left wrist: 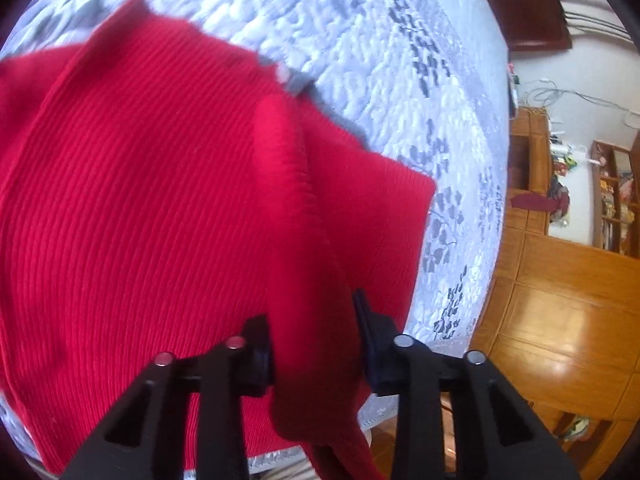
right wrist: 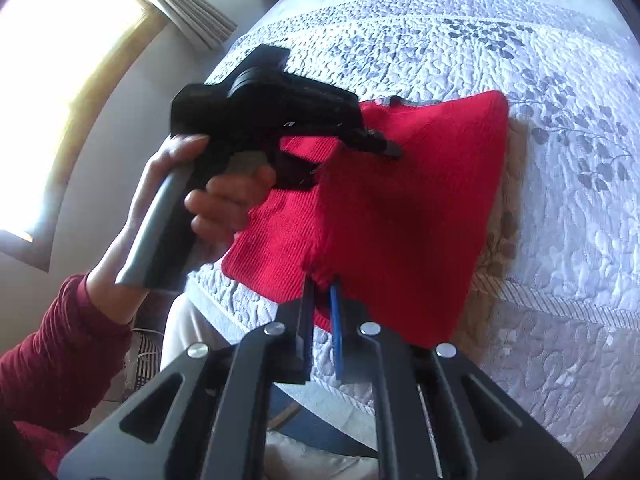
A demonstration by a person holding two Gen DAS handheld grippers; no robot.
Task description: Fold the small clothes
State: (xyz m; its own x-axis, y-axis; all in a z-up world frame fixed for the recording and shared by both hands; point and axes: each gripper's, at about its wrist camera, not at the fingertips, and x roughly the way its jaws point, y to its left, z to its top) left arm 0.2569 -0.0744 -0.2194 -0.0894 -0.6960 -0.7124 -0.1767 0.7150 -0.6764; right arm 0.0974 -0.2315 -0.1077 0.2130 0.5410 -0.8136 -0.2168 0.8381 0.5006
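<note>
Both grippers, left gripper (left wrist: pixel 316 344) and right gripper (right wrist: pixel 322 300), apparently pinch one red garment (right wrist: pixel 400 200).

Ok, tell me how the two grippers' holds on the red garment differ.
The left gripper has a thick bunched fold of the red garment between widely spaced fingers; the right gripper pinches a thin edge between nearly closed fingers. The left gripper grips farther along the garment, near its gray collar; the right holds the near edge. Both are shut on the same garment, lifting part of it over the quilt.
</note>
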